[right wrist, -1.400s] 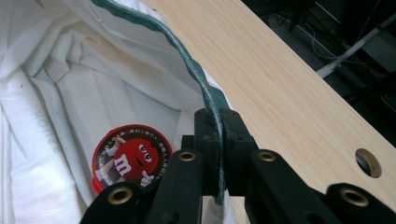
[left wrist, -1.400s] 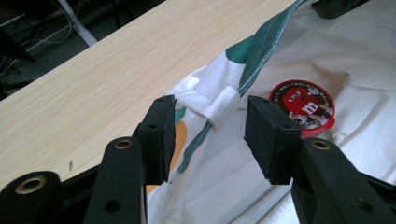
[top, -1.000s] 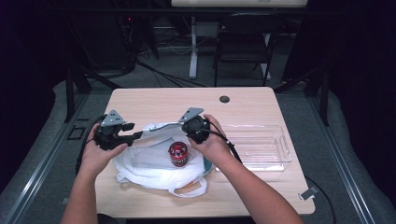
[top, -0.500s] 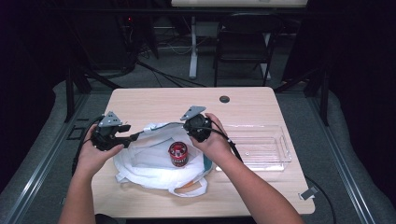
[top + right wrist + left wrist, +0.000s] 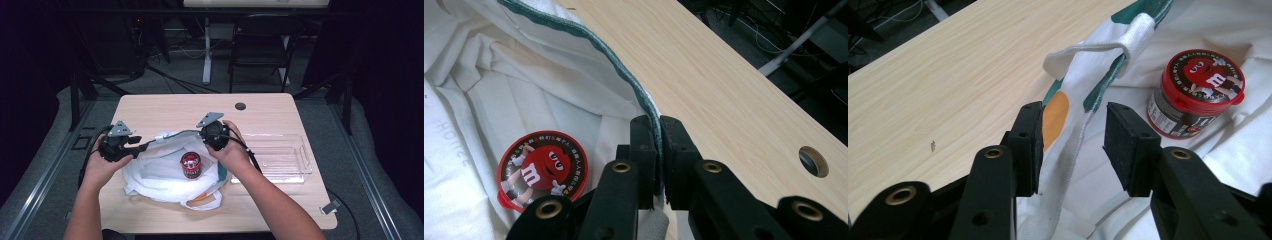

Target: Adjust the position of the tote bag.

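Right gripper view has the right gripper (image 5: 658,150) clamped on the white bag (image 5: 524,85) rim; left gripper (image 5: 1073,145) gapes around fabric.

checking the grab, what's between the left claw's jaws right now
The white bag's rim, with its orange and green print, runs up through the gap of the left claw; the jaws stand apart, as the left gripper view shows.

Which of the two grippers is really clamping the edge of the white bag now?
The right gripper: its jaws are shut on the bag's green-trimmed rim. The left gripper has open jaws, and the bag's edge hangs loose between them.
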### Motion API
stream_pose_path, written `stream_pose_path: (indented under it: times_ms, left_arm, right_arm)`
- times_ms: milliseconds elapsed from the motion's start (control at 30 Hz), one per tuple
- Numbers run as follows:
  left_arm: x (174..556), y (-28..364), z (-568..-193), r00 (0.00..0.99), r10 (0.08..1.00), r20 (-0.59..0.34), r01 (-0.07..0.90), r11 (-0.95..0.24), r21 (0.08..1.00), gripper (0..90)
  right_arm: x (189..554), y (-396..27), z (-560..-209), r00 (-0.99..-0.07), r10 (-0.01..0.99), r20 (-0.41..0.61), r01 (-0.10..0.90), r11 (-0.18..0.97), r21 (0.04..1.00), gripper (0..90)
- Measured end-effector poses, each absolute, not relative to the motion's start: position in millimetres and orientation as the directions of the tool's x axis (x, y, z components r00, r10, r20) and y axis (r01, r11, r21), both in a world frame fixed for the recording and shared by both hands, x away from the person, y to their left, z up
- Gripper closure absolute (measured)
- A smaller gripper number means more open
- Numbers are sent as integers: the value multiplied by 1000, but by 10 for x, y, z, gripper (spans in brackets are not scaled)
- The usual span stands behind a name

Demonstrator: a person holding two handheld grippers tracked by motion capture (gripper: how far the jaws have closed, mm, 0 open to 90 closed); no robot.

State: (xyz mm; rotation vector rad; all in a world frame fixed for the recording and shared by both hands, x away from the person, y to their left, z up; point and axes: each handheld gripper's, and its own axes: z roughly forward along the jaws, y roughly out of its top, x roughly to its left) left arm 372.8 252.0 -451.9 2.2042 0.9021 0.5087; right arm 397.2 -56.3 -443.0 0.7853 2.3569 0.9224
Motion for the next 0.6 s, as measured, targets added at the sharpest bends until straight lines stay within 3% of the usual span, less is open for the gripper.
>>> stream_pose_path:
  times_ms: [600]
  left_arm:
    - [3749,2469,-4579,688,720,90,448,-519,728,793]
  right_arm:
    - [4050,-642,-4494,-710,678,-192,366,587,722,855]
